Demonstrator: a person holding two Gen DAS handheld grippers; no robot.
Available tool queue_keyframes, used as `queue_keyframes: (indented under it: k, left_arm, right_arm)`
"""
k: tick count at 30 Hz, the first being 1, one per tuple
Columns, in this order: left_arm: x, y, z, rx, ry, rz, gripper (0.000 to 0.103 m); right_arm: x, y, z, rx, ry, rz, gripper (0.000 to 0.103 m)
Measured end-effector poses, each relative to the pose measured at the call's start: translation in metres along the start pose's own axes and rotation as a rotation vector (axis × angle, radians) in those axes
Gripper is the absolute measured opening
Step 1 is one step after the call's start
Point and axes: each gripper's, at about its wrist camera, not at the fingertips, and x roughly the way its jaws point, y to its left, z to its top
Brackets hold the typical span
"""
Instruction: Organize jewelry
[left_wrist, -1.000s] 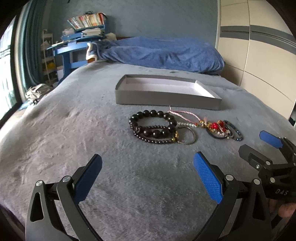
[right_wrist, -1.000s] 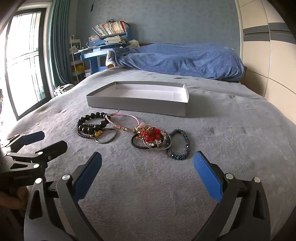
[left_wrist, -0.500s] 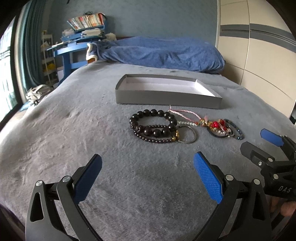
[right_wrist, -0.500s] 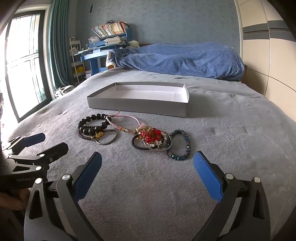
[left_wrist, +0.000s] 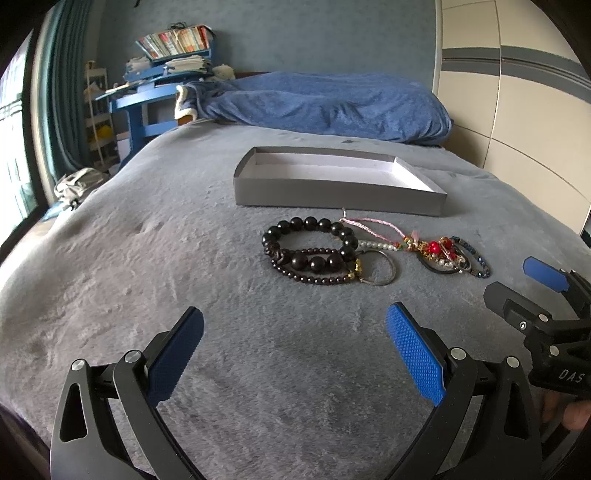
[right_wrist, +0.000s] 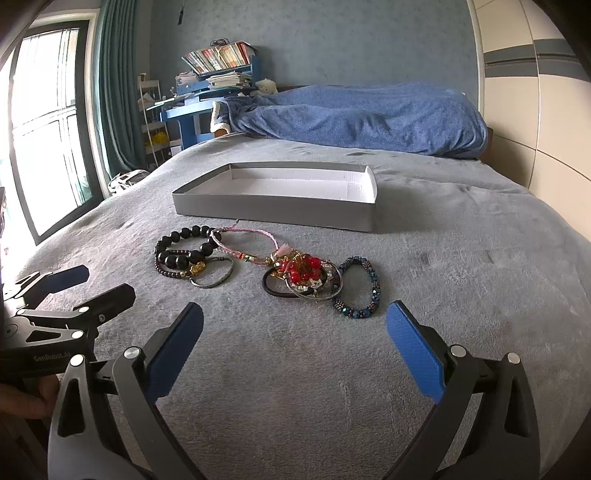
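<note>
The left tongs (left_wrist: 295, 350) hovered low over the grey bed cover (left_wrist: 147, 258), their blue pads spread wide and holding nothing. Ahead of them, at the left end of the jewelry row, lay a black large-bead bracelet (left_wrist: 309, 242) overlapping a dark small-bead bracelet (left_wrist: 314, 278) that carried a gold charm, and a thin metal bangle (left_wrist: 378, 267) touched that pair on its right. A pink braided cord bracelet (right_wrist: 245, 240) stretched from the black beads toward the middle of the row, where a red-bead and gold cluster (right_wrist: 303, 267) sat tangled on a black hair tie (right_wrist: 275, 290) and metal bangles. Just right of that heap, touching it, rested a dark blue beaded bracelet (right_wrist: 356, 288). Beyond the whole row stood an open grey box (right_wrist: 273, 206) with a white inside, apart from the jewelry, and a blue blanket (right_wrist: 362, 114) was bunched at the far end of the bed. The right tongs (right_wrist: 295, 350) hung near the blue beaded bracelet, pads likewise spread wide with nothing between them, all jewelry lying on the bed cover outside the box.
</note>
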Motion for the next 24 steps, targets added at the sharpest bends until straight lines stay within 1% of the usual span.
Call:
queue_keyframes:
  k: [9, 24]
  left_arm:
    - [0.0003, -0.0012, 0.002, 0.021, 0.007, 0.02, 0.098]
    - [0.0016, -0.0005, 0.0038, 0.021, 0.011, 0.035, 0.097]
  right_arm:
    - [0.0012, -0.0009, -0.0009, 0.005, 0.005, 0.003, 0.098]
    - [0.0022, -0.0004, -0.0026, 0.025, 0.013, 0.006, 0.098]
